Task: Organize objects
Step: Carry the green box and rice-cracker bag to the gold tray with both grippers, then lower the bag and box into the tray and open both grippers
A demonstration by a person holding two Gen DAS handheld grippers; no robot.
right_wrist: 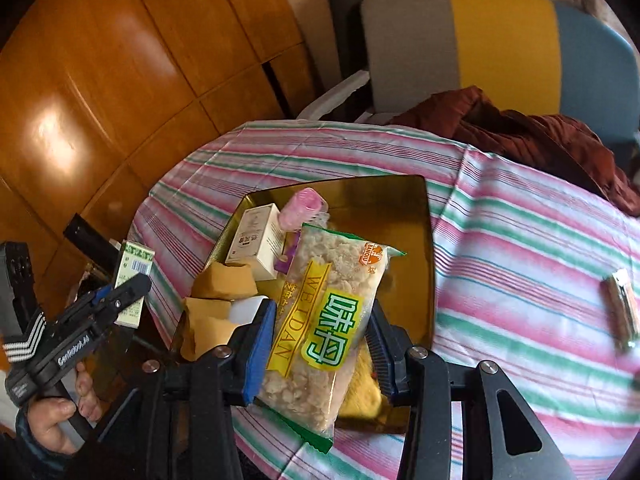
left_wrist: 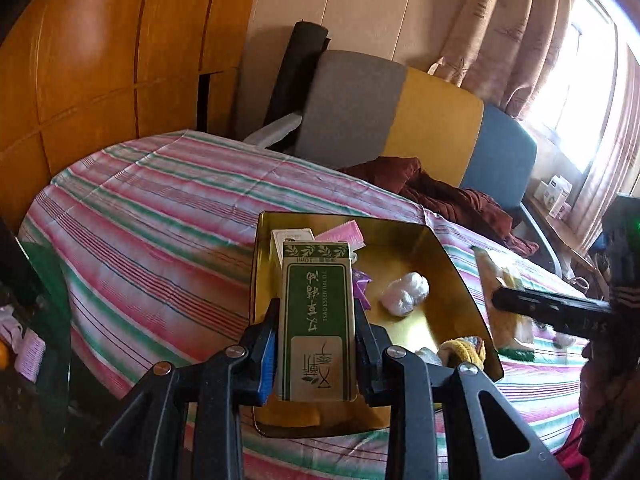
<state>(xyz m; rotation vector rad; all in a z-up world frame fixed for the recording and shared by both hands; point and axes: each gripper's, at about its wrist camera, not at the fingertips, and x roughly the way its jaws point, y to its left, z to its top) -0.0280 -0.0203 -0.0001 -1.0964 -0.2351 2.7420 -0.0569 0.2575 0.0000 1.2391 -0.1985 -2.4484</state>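
My left gripper (left_wrist: 318, 312) is shut on a green and beige carton (left_wrist: 316, 320), held upright over the near left part of a gold tray (left_wrist: 440, 248). The right wrist view shows this carton (right_wrist: 134, 276) and the left gripper (right_wrist: 128, 292) at the left, off the tray's edge, with a hand (right_wrist: 60, 412) on the handle. My right gripper (right_wrist: 322, 310) is shut on a clear snack packet (right_wrist: 328, 312) with a yellow and green label, above the gold tray (right_wrist: 400, 200). A white box (right_wrist: 260, 240), a pink roller (right_wrist: 304, 208) and tan paper packets (right_wrist: 224, 280) lie in the tray.
The tray rests on a striped pink, green and white cloth (left_wrist: 160, 220). A chair (left_wrist: 420, 120) with a grey, yellow and blue back stands behind, with a maroon garment (left_wrist: 440, 196) on it. Wooden panels (left_wrist: 100, 60) rise at the left. A small metal object (right_wrist: 620, 308) lies on the cloth at the right.
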